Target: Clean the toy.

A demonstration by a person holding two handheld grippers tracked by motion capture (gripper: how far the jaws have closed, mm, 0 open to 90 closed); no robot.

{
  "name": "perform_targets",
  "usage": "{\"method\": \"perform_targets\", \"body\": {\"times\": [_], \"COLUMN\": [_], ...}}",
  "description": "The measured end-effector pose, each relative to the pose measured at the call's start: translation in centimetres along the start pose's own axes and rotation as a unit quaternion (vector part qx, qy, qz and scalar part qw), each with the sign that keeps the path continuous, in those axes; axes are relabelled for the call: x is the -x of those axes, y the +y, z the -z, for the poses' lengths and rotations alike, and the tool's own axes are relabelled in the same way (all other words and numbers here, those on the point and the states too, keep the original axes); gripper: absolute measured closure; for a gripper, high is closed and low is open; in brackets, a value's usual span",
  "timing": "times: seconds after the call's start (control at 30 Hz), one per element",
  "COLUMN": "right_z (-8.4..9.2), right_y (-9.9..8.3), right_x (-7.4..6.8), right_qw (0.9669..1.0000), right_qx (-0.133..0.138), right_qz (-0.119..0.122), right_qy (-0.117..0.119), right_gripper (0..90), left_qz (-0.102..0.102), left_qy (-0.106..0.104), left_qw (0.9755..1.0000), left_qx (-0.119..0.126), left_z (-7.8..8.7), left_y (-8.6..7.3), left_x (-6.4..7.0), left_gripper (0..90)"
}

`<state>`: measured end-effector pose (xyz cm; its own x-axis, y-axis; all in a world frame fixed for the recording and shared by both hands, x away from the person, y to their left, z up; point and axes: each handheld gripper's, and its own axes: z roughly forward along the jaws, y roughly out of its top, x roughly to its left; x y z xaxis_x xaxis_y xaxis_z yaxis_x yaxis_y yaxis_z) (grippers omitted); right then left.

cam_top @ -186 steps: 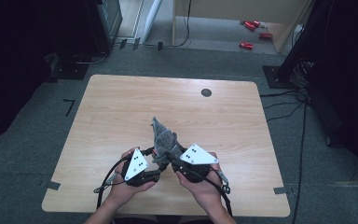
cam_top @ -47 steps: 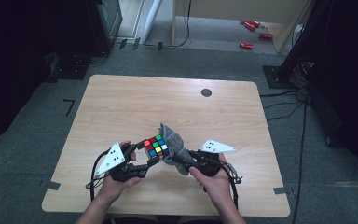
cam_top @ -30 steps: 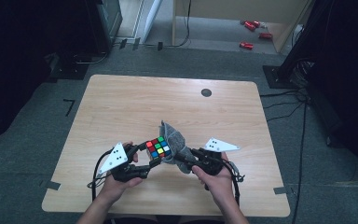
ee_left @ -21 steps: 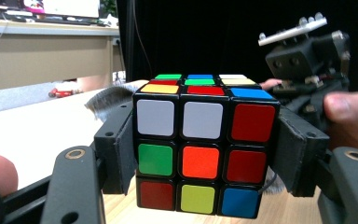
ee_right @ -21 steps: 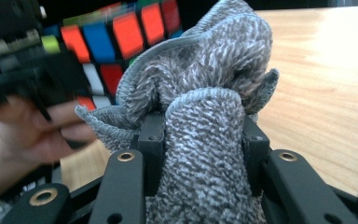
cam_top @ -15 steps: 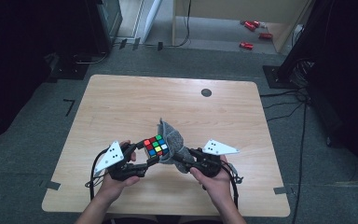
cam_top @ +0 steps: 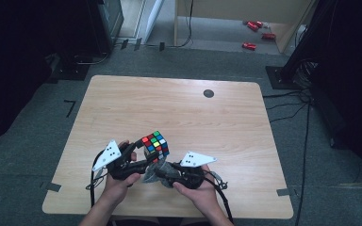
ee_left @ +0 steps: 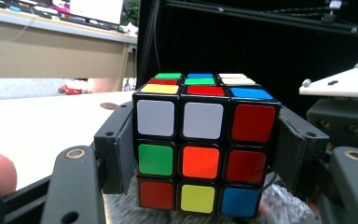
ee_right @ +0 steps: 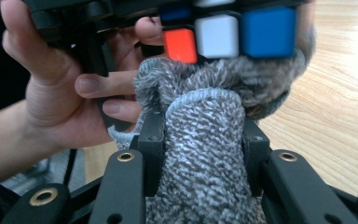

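Observation:
A scrambled colour cube (cam_top: 154, 143) is held above the near part of the wooden table (cam_top: 179, 113). My left gripper (cam_top: 147, 155) is shut on it, and in the left gripper view the cube (ee_left: 200, 144) sits squarely between the two pads (ee_left: 121, 154). My right gripper (cam_top: 162, 170) is shut on a bunched grey knitted cloth (cam_top: 152, 172). In the right gripper view the cloth (ee_right: 200, 154) bulges up between the jaws and presses against the underside of the cube (ee_right: 228, 32). A bit of cloth (ee_left: 279, 207) shows under the cube in the left gripper view.
A small black round cap (cam_top: 209, 93) sits in the table top at the far right. The person's left hand (ee_right: 60, 93) wraps the left gripper close to the cloth. Red items (cam_top: 257, 28) lie on the floor beyond the table.
The right gripper has moved left and a little down, bringing the cloth from beside the cube to under it. The left gripper and the cube have stayed in place.

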<state>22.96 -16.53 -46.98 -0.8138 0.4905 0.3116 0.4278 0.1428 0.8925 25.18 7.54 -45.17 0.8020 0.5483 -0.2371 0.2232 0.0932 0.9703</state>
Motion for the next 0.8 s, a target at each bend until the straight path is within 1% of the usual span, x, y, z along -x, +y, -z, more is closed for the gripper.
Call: {"method": "perform_targets", "body": {"times": [0.03,0.07,0.13,0.17,0.2,0.23,0.3,0.37,0.43,0.5,0.57,0.63,0.67,0.73,0.77,0.8], "right_z": [0.2,0.5,1.3,1.9,2.3,2.4,2.1,1.4,0.5,0.0,0.0,0.6,0.9,1.4,1.4,1.2], "right_y": [0.1,0.2,0.2,0.2,0.2,0.1,0.0,-0.1,-0.2,-0.2,0.0,0.3,0.3,0.3,0.2,0.1], "right_x": [0.1,0.3,1.1,1.7,2.0,2.1,1.7,0.8,-0.1,-0.7,-0.9,-0.4,-0.1,0.3,0.3,0.1], "right_qw": [0.9999,0.9996,0.9982,0.996,0.9943,0.9937,0.9953,0.9963,0.9976,0.9984,0.9982,0.9968,0.9954,0.9915,0.9911,0.9917], "right_qx": [-0.002,0.003,0.021,0.039,0.049,0.051,0.043,0.036,0.029,0.023,0.025,0.037,0.046,0.063,0.064,0.062], "right_qz": [0.005,0.004,-0.019,-0.039,-0.051,-0.056,-0.049,-0.037,-0.033,-0.025,-0.019,-0.026,-0.035,-0.049,-0.053,-0.054], "right_qy": [-0.014,-0.028,-0.053,-0.07,-0.079,-0.082,-0.072,-0.07,-0.053,-0.044,-0.05,-0.066,-0.077,-0.103,-0.104,-0.099], "right_gripper": [63.4,63.8,64.1,64.1,64.0,64.0,63.9,63.9,64.0,64.0,64.2,64.3,64.3,64.2,64.2,64.1], "left_qz": [0.001,0.002,0.004,0.004,0.005,0.004,0.002,0.002,0.003,0.004,0.01,0.015,0.014,0.011,0.01,0.01], "left_qy": [0.001,0.002,0.004,0.005,0.005,0.005,0.007,0.009,0.01,0.012,0.013,0.012,0.011,0.012,0.013,0.014], "left_qw": [1.0,1.0,1.0,1.0,1.0,1.0,1.0,1.0,0.9999,0.9999,0.9999,0.9998,0.9998,0.9999,0.9999,0.9999], "left_qx": [0.001,0.001,0.003,0.004,0.003,0.002,-0.002,-0.002,-0.001,-0.002,0.002,0.003,0.004,0.003,0.002,0.001], "left_z": [0.0,0.0,0.1,0.1,0.0,0.0,-0.1,-0.1,0.0,0.1,0.2,0.4,0.4,0.3,0.3,0.2], "left_y": [0.0,0.0,0.0,0.0,0.0,0.0,-0.1,-0.1,-0.1,-0.1,0.0,0.2,0.3,0.3,0.3,0.3], "left_x": [0.0,-0.1,-0.2,-0.2,-0.2,-0.2,-0.2,-0.2,-0.2,-0.2,-0.3,-0.3,-0.3,-0.3,-0.3,-0.3], "left_gripper": [34.0,34.1,34.1,34.1,34.1,34.2,34.1,34.1,34.1,34.1,34.2,34.2,34.2,34.2,34.2,34.2]}}
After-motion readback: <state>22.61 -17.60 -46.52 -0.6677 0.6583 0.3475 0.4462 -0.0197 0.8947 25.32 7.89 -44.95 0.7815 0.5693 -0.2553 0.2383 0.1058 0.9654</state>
